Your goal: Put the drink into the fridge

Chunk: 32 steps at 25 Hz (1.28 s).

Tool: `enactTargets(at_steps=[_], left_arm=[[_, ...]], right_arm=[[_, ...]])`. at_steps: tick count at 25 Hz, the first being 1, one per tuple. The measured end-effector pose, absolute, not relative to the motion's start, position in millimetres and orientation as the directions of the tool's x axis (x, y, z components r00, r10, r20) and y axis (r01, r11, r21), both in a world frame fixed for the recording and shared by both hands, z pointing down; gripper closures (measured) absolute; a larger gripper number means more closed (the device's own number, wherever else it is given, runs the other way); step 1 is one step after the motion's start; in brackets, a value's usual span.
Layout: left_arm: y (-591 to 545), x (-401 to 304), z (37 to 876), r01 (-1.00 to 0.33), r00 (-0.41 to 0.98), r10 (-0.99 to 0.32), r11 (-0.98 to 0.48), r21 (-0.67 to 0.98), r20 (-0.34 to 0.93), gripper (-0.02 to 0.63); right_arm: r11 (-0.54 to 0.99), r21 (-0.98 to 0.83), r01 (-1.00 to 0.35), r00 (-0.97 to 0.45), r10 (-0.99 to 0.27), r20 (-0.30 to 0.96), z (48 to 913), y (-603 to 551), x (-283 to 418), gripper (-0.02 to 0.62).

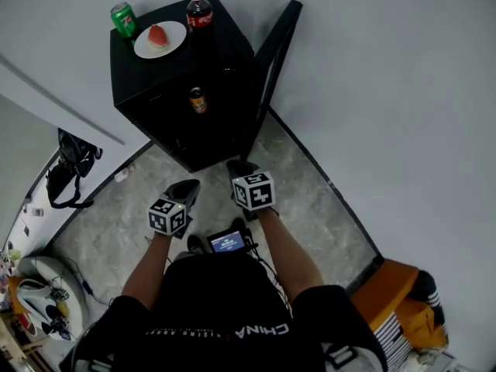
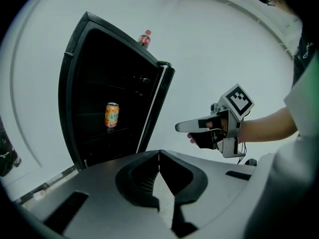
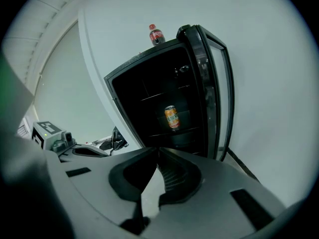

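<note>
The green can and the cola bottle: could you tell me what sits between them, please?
A white plate with a red food slice, shown in the head view.

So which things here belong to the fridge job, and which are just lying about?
Job: fridge, its open door, orange can inside, left tool and right tool, both shut, empty.
Lying about: green can, cola bottle, plate with fruit slice on the fridge top; black bag on the floor.
</note>
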<state>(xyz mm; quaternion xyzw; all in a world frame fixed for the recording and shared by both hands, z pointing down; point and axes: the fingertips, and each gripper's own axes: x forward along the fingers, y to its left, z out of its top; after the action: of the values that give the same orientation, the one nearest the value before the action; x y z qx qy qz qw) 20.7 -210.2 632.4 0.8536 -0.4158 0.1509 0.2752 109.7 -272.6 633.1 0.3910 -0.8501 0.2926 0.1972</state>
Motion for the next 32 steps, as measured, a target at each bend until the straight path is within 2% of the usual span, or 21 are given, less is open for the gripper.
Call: enactTargets(at_steps=[9,16,20,27,32], left_arm=[[-154.2,-6.0,627.0,-0.757,0.652,-0.610,-0.557,0.342,0.450,0.594],[-79.9,-62.3,632.3,-0.752,0.657,-0.616,-0.574,0.324,0.434,0.594],[-39.5,-85.3,640.1,-0.741,0.671,-0.608,-0.561,0.369,0.424,0.594],[13.3,-80.1,647.2,-0.709,0.705,-0.579,-0.577,0.405,0.410,0.594],[26.8,-63.5,638.9,-0.707,0.707,-0.591,-0.580,0.405,0.388,0.594]], right_arm=[[0.432,-0.343,-0.834,-0.550,-0.596,0.585,637.5,-211.1,105.8,0.571],[0.435,-0.313,-0.844,-0.535,-0.634,0.559,625.5,-138.2,50.5,0.571],[0.435,-0.288,-0.853,-0.517,-0.640,0.568,625.4,-88.0,31.5,0.571],[0.427,-0.405,-0.808,-0.589,-0.602,0.539,630.2,-3.8,23.1,0.571],[0.442,-0.339,-0.830,-0.556,-0.622,0.551,624.2,5.6,38.6,0.571]])
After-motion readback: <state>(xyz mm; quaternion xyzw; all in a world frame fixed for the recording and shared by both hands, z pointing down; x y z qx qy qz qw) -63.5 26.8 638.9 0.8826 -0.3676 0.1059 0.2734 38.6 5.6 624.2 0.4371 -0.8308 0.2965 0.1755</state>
